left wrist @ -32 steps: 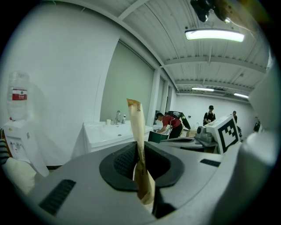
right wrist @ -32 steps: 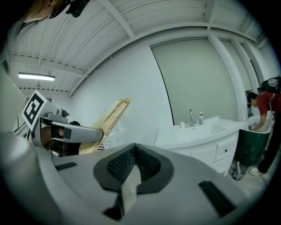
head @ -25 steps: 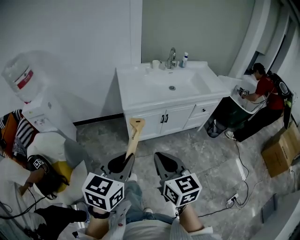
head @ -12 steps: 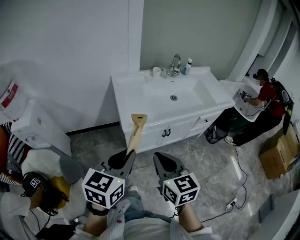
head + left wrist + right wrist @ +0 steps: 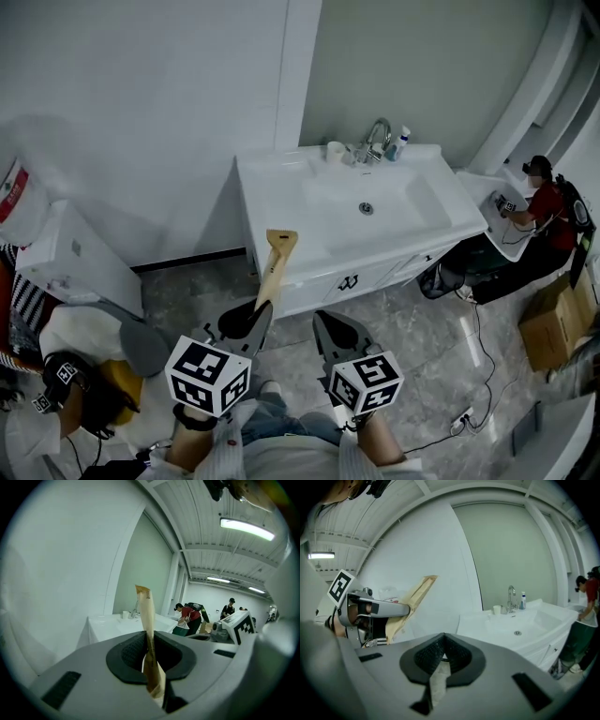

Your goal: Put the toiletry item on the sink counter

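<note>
Finds the left gripper (image 5: pixel 246 323) clamped on the lower end of a tan toiletry tube (image 5: pixel 274 267), with both pads pressed flat against its sides in the left gripper view. Notes the tube (image 5: pixel 149 620) standing out past the jaw tips, its wide crimped end farthest from the gripper and leaning toward 12 o'clock in the head view. Places the tube in the air over the marbled floor (image 5: pixel 412 309), its crimped end overlapping the front edge of the sink counter (image 5: pixel 277 192) from the head camera, with no contact visible.

Finds the right gripper (image 5: pixel 339 335) just beside the left one, at its 3 o'clock, with jaws closed together and nothing gripped between the pads (image 5: pixel 440 656).

Locates the white sink counter at 12 to 1 o'clock from the grippers, against the wall. Records a sunken basin with a drain (image 5: pixel 367 208) at its centre. Notes a chrome faucet (image 5: pixel 377 141) at the basin's 12 o'clock edge, a white cup (image 5: pixel 335 151) at the faucet's 9 o'clock and a small bottle (image 5: pixel 401 142) at its 3 o'clock.

Notes a person in a red top (image 5: pixel 548 202) at 3 o'clock of the counter, bent over a second white fixture. Notes a cardboard box (image 5: pixel 553 323) at that person's 6 o'clock on the floor.
</note>
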A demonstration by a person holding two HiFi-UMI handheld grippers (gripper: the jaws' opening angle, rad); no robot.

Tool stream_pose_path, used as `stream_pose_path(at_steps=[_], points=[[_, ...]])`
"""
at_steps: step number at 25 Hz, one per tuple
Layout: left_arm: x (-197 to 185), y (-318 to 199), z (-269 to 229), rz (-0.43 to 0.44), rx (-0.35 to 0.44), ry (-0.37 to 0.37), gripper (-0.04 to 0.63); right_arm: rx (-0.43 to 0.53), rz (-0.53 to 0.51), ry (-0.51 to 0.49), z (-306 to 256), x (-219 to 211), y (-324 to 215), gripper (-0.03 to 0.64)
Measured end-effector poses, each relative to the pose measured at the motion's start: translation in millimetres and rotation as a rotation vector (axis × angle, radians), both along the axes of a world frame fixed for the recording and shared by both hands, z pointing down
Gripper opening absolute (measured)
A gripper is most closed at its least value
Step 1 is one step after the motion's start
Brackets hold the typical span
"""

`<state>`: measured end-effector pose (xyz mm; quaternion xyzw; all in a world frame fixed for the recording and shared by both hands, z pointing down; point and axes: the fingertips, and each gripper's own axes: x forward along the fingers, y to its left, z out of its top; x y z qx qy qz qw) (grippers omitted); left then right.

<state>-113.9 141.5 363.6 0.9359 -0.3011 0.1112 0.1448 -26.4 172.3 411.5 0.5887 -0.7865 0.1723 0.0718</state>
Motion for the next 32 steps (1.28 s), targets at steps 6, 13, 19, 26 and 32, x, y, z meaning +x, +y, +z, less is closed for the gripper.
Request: stream_pose_path(at_steps=[6, 13, 19, 26, 32], points=[[-12.4, -25.3, 6.3, -0.007, -0.023, 0.019, 0.040, -0.046, 0.000, 0.007, 5.3, -10.1, -21.6, 0.011], [-11.7, -50.9, 22.0, -0.030, -0.064, 0.019, 0.040, -0.068, 0.005, 0.018, 18.0, 2.1, -45.3, 0.011], [-3.2, -92.1, 27.3, -0.072, -0.065, 0.018, 0.040, -0.073, -0.025, 0.017, 24.8, 17.2, -92.8, 0.011], [26.5, -166.8, 23.3, -0.149, -0.067, 0.013, 0.040, -0.078, -0.102, 0.020, 20.5, 49.2, -171.8, 0.011], [55.3, -222.9, 13.3, -0.212, -0.063, 0.004, 0.040, -0.083, -0.155, 0.026, 15.2, 81.3, -232.3, 0.011]])
